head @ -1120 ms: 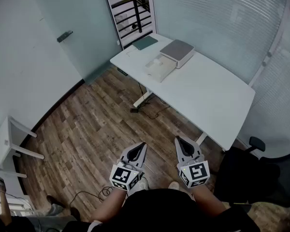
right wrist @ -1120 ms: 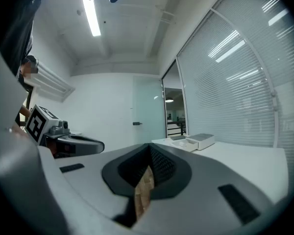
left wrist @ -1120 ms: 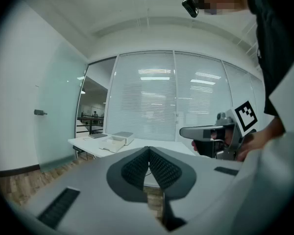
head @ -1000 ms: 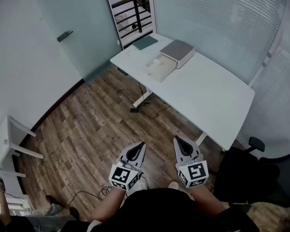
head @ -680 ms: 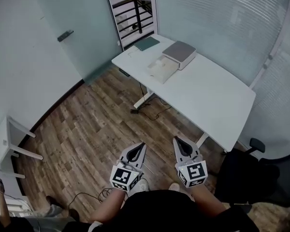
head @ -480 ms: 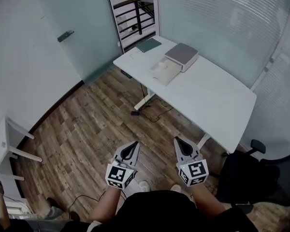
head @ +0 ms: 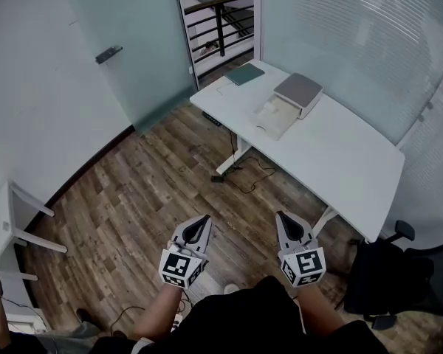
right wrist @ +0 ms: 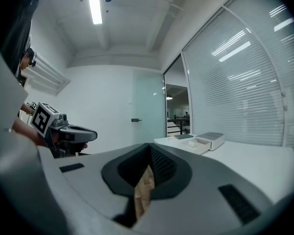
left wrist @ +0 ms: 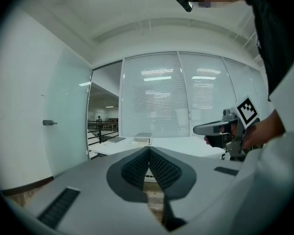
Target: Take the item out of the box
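Observation:
An open box with a pale tray [head: 276, 116] and a grey lid part [head: 299, 88] lies on the far end of the white table [head: 340, 161]. A small white item [head: 268, 110] shows in the tray. The box [right wrist: 209, 140] appears small in the right gripper view, and the box [left wrist: 143, 137] is tiny in the left gripper view. Both grippers hang over the wooden floor, well short of the table. My left gripper [head: 200, 223] [left wrist: 149, 149] is shut and empty. My right gripper [head: 287, 219] [right wrist: 150, 146] is shut too, holding nothing.
A green notebook [head: 244, 74] lies at the table's far corner. A black office chair [head: 399, 275] stands at the lower right. A frosted glass door with a handle [head: 108, 54] is on the left wall, a small white stand [head: 7, 220] at far left, and cables [head: 240, 172] under the table.
The head view has shifted, so the table and box now sit further right. My left gripper has drifted slightly left and lower. Both grippers stay shut.

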Motion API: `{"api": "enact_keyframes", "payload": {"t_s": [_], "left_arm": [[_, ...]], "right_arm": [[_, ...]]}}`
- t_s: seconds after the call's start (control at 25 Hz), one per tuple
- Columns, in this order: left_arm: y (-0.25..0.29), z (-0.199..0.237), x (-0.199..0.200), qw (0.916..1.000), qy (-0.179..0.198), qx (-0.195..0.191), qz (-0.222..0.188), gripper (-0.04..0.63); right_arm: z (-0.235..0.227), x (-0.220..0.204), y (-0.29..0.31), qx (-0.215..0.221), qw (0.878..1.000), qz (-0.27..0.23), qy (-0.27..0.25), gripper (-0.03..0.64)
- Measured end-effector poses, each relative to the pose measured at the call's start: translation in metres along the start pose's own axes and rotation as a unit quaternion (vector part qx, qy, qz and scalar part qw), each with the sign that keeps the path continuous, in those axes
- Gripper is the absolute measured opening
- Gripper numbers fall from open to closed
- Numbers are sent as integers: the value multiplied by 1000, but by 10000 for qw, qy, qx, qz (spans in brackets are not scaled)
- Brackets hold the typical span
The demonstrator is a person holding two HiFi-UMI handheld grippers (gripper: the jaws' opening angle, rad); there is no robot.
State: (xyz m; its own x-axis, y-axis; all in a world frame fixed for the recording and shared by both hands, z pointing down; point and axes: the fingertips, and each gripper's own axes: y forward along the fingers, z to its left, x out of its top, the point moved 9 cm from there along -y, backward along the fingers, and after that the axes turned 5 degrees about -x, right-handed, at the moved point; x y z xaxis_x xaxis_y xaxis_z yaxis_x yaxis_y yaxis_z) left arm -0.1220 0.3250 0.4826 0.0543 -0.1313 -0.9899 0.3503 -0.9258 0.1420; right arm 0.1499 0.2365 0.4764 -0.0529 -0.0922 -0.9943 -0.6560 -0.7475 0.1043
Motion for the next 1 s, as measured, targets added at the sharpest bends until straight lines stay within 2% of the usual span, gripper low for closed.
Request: {"api": "enact_keyframes", "payload": {"t_s": [0.32, 0.64, 1.0], "left_arm": [[18, 36, -5, 9994, -289, 91, -163, 12], [80, 71, 2, 9997, -231, 32, -81, 12], [157, 109, 19, 9996, -250, 120, 33, 12]], "right_arm": [[-5, 12, 42, -143, 9998, -37, -155, 6], [-28, 20, 106, -181, 9997, -57, -132, 5], [-80, 23, 181, -79, 9999, -57, -93, 5]]}}
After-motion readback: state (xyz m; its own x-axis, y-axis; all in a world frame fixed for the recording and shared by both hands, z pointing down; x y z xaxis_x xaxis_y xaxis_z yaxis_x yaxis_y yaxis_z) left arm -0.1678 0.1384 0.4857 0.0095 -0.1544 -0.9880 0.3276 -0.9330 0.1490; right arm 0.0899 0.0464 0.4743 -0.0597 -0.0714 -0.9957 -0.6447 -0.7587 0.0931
